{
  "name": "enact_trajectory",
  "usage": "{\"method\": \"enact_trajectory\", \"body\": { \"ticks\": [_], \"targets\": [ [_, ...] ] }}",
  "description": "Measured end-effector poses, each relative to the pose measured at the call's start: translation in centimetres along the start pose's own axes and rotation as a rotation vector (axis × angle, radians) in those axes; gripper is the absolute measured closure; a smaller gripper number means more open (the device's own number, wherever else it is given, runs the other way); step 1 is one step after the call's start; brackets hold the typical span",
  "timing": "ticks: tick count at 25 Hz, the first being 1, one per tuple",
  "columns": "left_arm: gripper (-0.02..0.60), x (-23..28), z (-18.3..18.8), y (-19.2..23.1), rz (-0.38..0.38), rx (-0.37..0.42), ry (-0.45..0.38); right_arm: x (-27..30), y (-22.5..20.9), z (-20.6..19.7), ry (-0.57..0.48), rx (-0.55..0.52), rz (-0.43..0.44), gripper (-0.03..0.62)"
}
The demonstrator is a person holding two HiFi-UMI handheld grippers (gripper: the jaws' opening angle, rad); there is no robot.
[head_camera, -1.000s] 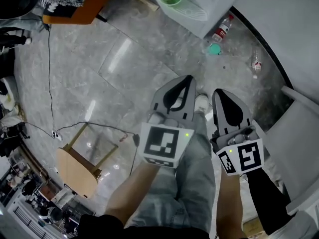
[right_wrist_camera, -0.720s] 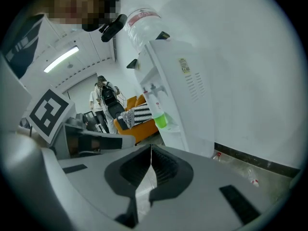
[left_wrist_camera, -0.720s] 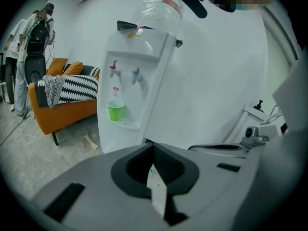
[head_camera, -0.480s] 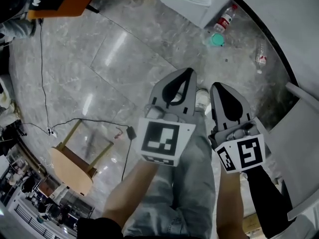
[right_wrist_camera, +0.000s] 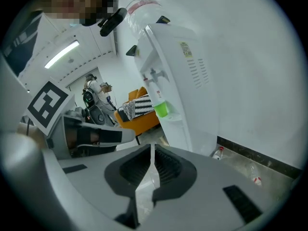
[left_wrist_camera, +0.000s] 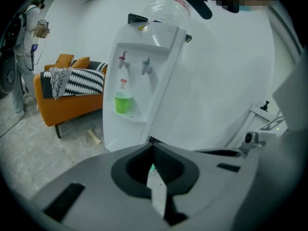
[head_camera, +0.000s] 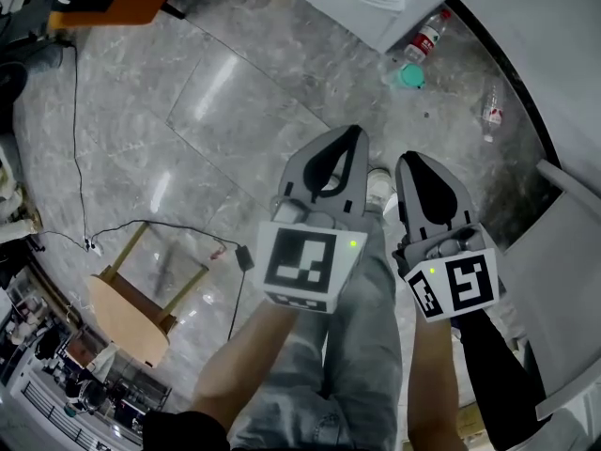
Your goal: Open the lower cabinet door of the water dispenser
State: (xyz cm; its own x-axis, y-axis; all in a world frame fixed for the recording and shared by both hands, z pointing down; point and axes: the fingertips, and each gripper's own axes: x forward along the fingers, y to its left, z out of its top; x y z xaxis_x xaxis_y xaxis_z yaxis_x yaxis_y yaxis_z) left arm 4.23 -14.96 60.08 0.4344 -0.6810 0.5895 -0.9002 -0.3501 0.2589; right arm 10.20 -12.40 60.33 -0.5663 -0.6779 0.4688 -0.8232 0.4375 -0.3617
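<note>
There are 2 grippers: 1 left gripper [head_camera: 353, 134] and 1 right gripper [head_camera: 407, 161]. 1 water dispenser [left_wrist_camera: 144, 81] shows 2 taps [left_wrist_camera: 124, 59], 1 green cup [left_wrist_camera: 122, 102] and 1 large bottle [left_wrist_camera: 166, 6]. The floor [head_camera: 235, 101] has 1 red-labelled bottle [head_camera: 424, 41], 1 clear bottle [head_camera: 488, 111] and 1 teal round object [head_camera: 408, 76]. There is 1 orange sofa [left_wrist_camera: 67, 105] and 1 wooden stool [head_camera: 131, 313].

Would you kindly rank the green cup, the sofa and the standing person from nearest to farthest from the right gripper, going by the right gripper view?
1. Green cup, on the dispenser tray, ahead of the right gripper.
2. Sofa, behind the dispenser, to its left.
3. Person, far back, left.
</note>
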Motion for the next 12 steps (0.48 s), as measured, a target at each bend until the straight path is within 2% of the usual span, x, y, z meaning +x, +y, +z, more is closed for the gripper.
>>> {"method": "enact_trajectory", "body": {
  "ticks": [4,6,12],
  "targets": [
    [0.571,-0.4,-0.4,0.4,0.005,-0.001,0.003,0.8,-0.4,-0.7,0.024,-0.058,0.011,0.563],
    [0.571,-0.7,-0.9,0.7,0.007,0.0,0.01,1.4,-0.7,-1.2,0.046,-0.084,0.02,0.453],
    [0.571,-1.3,-2.0,1.7,0.028,-0.009,0.03,3.1,-2.7,-0.8,0.06,-0.152,0.011,0.453]
  ]
}}
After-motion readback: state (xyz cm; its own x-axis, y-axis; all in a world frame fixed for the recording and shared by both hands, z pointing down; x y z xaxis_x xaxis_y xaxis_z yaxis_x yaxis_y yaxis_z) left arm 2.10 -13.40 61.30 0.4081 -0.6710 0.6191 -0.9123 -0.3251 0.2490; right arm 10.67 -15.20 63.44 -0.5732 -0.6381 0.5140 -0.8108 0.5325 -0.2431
